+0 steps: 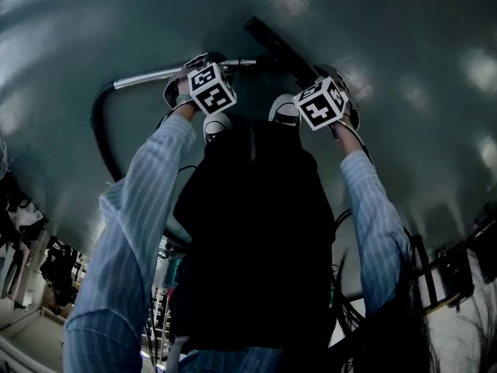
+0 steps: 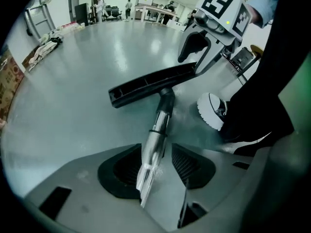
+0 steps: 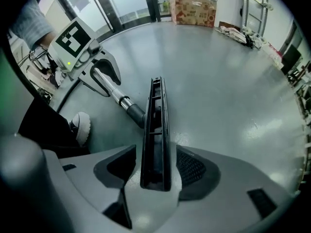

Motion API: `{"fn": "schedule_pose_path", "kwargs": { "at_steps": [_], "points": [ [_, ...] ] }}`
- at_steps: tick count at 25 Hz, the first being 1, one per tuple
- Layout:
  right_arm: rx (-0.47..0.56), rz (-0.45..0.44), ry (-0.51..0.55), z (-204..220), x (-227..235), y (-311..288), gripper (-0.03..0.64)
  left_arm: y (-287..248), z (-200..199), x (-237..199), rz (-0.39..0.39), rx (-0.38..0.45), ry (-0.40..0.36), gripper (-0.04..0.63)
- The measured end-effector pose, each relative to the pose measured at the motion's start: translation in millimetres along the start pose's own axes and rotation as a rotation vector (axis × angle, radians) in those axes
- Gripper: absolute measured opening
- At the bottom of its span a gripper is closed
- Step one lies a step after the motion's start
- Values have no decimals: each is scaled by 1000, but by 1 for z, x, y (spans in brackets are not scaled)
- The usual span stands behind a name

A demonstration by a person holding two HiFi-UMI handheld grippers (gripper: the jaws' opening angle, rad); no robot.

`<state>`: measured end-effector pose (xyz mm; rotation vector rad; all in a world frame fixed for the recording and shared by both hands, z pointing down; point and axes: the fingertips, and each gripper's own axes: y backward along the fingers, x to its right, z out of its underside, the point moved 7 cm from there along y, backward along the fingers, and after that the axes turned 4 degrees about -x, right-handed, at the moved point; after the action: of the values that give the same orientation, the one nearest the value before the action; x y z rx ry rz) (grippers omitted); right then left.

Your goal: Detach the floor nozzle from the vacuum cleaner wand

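Only your gripper views show both released: left gripper [image 2: 155,174] straddles the wand [image 2: 156,135], right gripper [image 3: 153,171] straddles the floor nozzle [image 3: 156,130].

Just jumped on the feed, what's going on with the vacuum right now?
A person is bent over the floor with a gripper in each hand. The left gripper straddles the metal wand, its fingers apart and not pressing on it. The right gripper is open too, around one end of the black floor nozzle. The nozzle is still joined to the wand, and both lie on the floor by the person's white shoe.
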<state>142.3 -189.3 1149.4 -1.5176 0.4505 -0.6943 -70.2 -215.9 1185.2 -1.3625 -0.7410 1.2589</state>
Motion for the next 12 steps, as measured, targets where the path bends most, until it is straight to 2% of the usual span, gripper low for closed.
{"fn": "schedule_pose_path", "kwargs": {
  "at_steps": [5,12],
  "points": [
    [-30,35,-1,-6,2,-28,241,-30,-1,-3,9,-25,-12,170],
    [-73,59,-6,-8,8,-23,232,-27,-11,-7,42,-36,-19,170]
  ]
}}
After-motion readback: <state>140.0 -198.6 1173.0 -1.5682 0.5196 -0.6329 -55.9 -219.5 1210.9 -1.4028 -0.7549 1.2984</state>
